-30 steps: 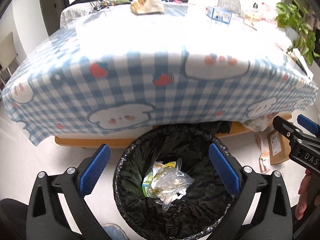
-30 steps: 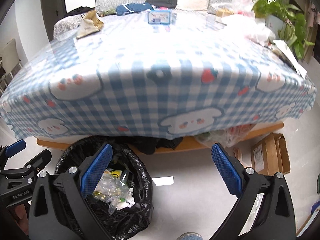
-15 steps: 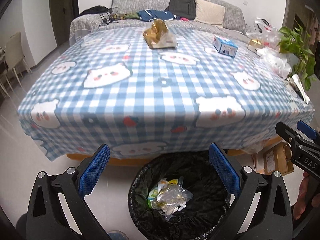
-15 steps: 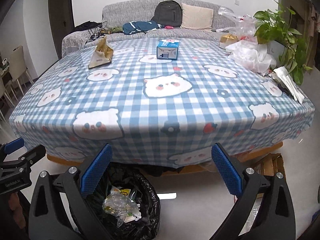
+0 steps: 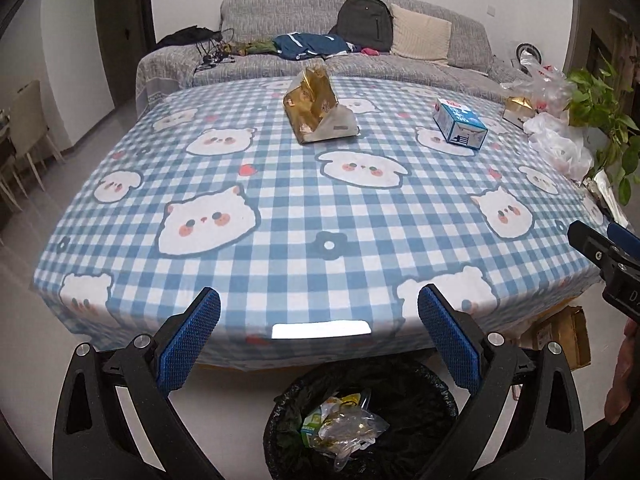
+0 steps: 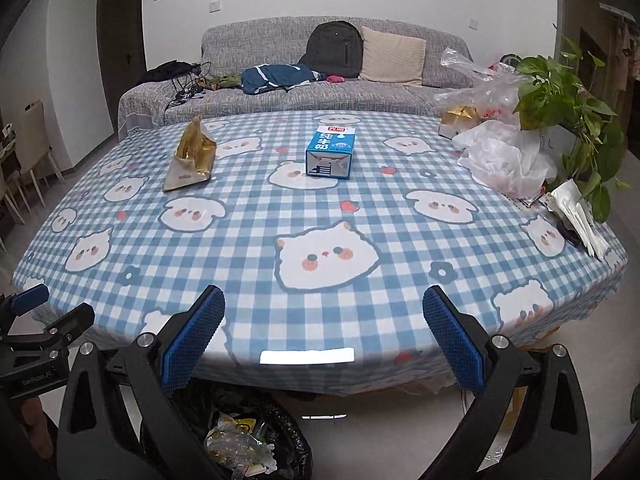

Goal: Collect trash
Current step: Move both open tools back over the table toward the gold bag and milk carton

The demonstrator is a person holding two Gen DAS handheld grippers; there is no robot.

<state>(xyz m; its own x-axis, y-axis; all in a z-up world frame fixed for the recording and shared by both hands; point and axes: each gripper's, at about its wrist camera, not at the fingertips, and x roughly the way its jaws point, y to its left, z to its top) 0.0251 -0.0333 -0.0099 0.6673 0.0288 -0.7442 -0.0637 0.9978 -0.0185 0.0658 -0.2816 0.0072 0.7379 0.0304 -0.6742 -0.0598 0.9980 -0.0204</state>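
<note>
A crumpled gold bag (image 5: 316,108) (image 6: 194,156) and a blue milk carton (image 5: 460,124) (image 6: 331,150) lie on the far half of the blue checked tablecloth (image 5: 320,208) (image 6: 320,216). A black-lined trash bin (image 5: 360,420) (image 6: 256,440) with wrappers in it stands on the floor at the table's near edge. My left gripper (image 5: 319,322) is open and empty above the bin. My right gripper (image 6: 323,322) is open and empty over the table's near edge, to the right of the bin.
White plastic bags (image 6: 504,156) and a potted plant (image 6: 568,112) crowd the table's right side, with papers (image 6: 576,216) at its edge. A grey sofa (image 6: 320,64) with a backpack stands behind. A cardboard box (image 5: 564,336) lies on the floor at right.
Both grippers have risen from low beside the bin to above table height. The tabletop and its items came into full view. Both stay open and empty.
</note>
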